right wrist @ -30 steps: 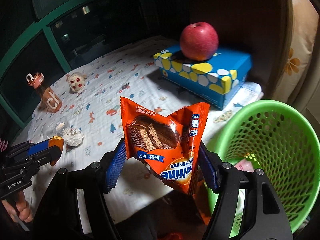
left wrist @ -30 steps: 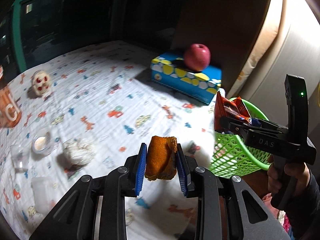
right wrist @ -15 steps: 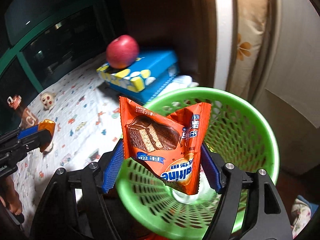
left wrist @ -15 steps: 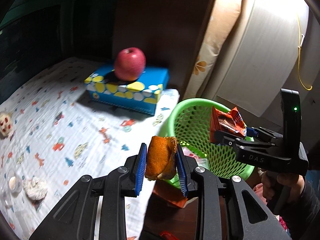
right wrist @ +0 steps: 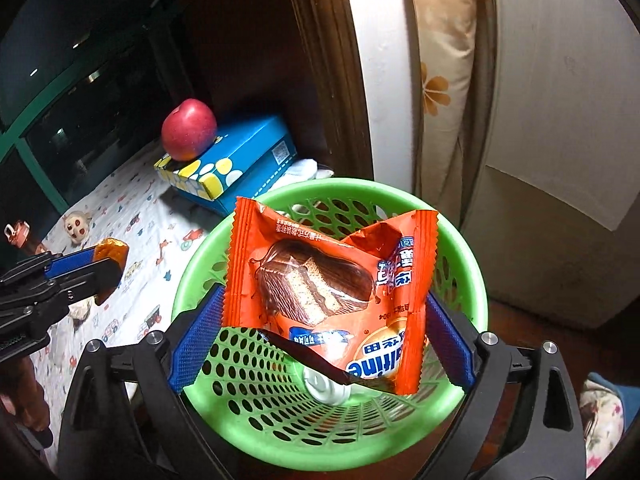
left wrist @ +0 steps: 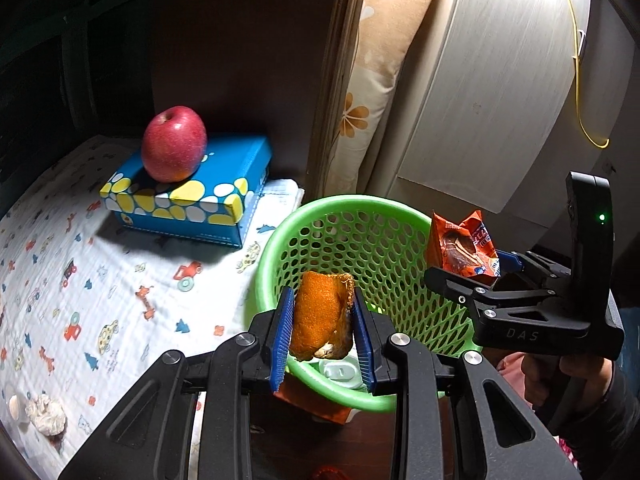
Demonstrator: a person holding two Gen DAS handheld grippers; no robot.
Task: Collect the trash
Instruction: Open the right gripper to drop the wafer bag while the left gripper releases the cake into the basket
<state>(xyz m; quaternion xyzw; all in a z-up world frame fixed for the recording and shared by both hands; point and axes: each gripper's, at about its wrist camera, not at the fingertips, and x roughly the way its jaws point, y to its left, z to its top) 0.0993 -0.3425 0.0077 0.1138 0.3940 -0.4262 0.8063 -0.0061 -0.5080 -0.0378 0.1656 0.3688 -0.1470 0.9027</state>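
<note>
Left gripper [left wrist: 322, 330] pinching curled orange peel [left wrist: 322, 316], right gripper [right wrist: 320, 336] clamping orange snack wrapper [right wrist: 324, 292], both over green perforated plastic basket [right wrist: 464, 240]; unreleased. Crumpled white tissue [left wrist: 47, 420] uncollected on cloth.

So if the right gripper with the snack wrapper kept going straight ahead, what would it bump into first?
Probably the green basket. The right gripper points into its open mouth, so the wrapper it holds would likely reach the basket's inside first, near the white thing at the bottom. Depth is hard to judge.
</note>
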